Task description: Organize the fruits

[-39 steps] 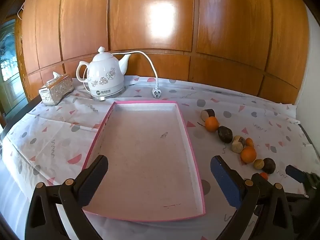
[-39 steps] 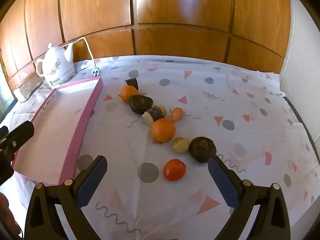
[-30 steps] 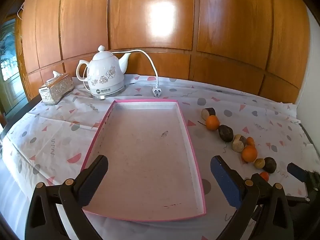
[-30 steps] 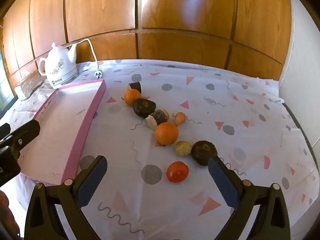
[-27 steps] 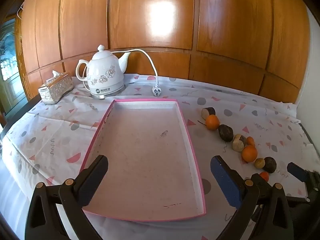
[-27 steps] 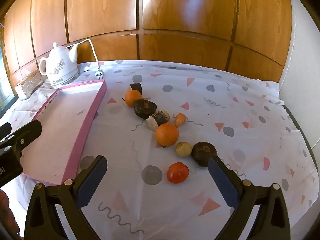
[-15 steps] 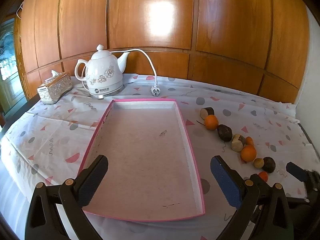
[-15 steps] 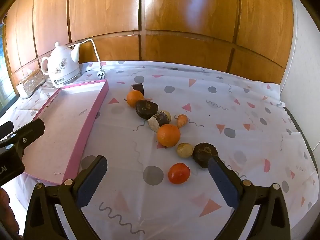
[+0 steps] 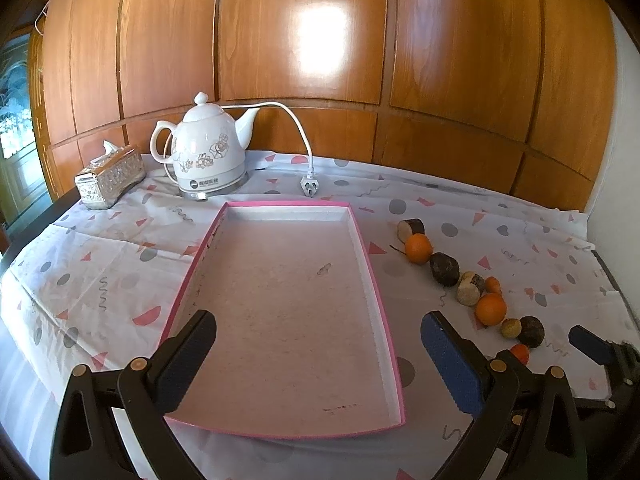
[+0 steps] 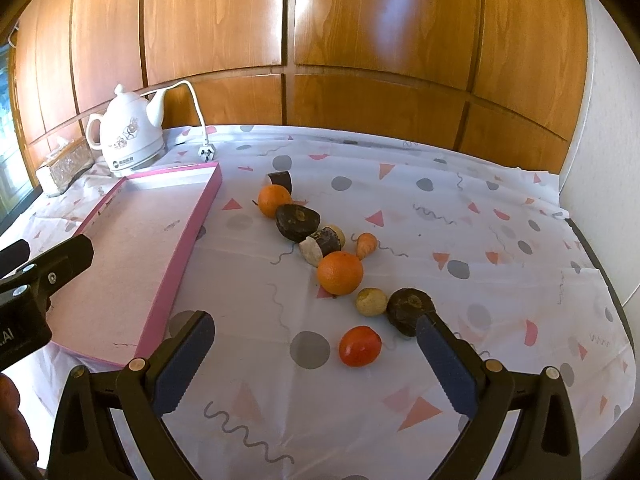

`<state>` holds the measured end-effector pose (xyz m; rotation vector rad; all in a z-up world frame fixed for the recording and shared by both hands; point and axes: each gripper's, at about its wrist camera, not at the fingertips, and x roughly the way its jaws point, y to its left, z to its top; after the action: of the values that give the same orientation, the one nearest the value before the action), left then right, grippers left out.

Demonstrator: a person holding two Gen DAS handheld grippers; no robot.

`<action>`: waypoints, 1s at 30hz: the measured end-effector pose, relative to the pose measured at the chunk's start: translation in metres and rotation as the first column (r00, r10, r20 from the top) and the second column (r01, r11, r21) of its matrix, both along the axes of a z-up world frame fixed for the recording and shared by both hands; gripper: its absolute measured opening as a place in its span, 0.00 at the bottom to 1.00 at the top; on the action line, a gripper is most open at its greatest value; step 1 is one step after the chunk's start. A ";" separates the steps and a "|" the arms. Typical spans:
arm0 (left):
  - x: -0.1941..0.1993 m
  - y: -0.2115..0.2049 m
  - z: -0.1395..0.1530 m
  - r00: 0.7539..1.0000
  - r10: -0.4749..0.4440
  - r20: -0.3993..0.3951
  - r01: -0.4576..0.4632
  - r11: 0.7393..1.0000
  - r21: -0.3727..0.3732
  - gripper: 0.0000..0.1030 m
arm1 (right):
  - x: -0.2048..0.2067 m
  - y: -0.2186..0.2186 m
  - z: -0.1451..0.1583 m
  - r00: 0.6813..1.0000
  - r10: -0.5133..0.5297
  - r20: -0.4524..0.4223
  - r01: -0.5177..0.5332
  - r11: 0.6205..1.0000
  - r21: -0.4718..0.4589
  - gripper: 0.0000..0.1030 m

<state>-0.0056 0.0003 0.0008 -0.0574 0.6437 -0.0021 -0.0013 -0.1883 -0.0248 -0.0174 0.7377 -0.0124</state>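
Observation:
A shallow pink-rimmed tray lies on the patterned tablecloth with nothing in it. To its right runs a diagonal line of several fruits: a red tomato, a large orange, a dark round fruit, a small tan fruit, a small orange and dark cut pieces. My right gripper hovers open just in front of the tomato. My left gripper is open over the tray's near end, holding nothing.
A white floral kettle with a loose cord and plug stands behind the tray. A silver tissue box sits at the back left. Wood panelling backs the table; a white wall closes the right side.
Both grippers have drawn slightly back and up, so the tray and fruits look a little farther away. Nothing on the table has moved and both grippers stay open.

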 end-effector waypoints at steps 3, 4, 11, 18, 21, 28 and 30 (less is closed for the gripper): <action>-0.003 0.000 0.003 1.000 -0.002 0.007 0.002 1.000 0.000 1.00 | -0.003 0.000 0.002 1.000 0.001 0.009 -0.001 1.000 0.001 0.99; -0.004 0.000 0.004 1.000 -0.002 0.010 0.002 1.000 0.000 1.00 | -0.004 0.000 0.002 1.000 0.001 0.011 -0.001 1.000 0.000 0.99; -0.013 -0.002 0.010 0.999 -0.003 0.038 0.003 1.000 0.003 1.00 | -0.010 0.000 0.007 1.000 0.003 0.030 -0.003 1.000 0.000 0.99; -0.016 -0.001 0.014 0.999 -0.006 0.044 0.005 1.000 0.004 1.00 | -0.012 -0.001 0.009 0.999 0.001 0.038 -0.001 1.000 0.003 0.99; -0.016 -0.001 0.014 0.999 -0.006 0.044 0.005 1.000 0.004 1.00 | -0.013 -0.002 0.010 0.999 -0.001 0.039 0.001 1.000 0.002 0.99; -0.013 -0.006 0.011 1.000 -0.018 0.026 0.018 1.000 0.002 1.00 | -0.011 -0.006 0.008 1.000 -0.009 0.029 0.009 1.000 0.004 0.99; -0.011 -0.007 0.008 0.999 -0.030 0.013 0.030 1.000 -0.005 1.00 | -0.009 -0.013 0.006 1.000 -0.005 0.014 0.004 1.000 0.031 0.99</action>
<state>-0.0164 -0.0070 0.0086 -0.0524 0.6318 -0.0331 -0.0102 -0.2017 -0.0186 0.0140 0.7240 -0.0053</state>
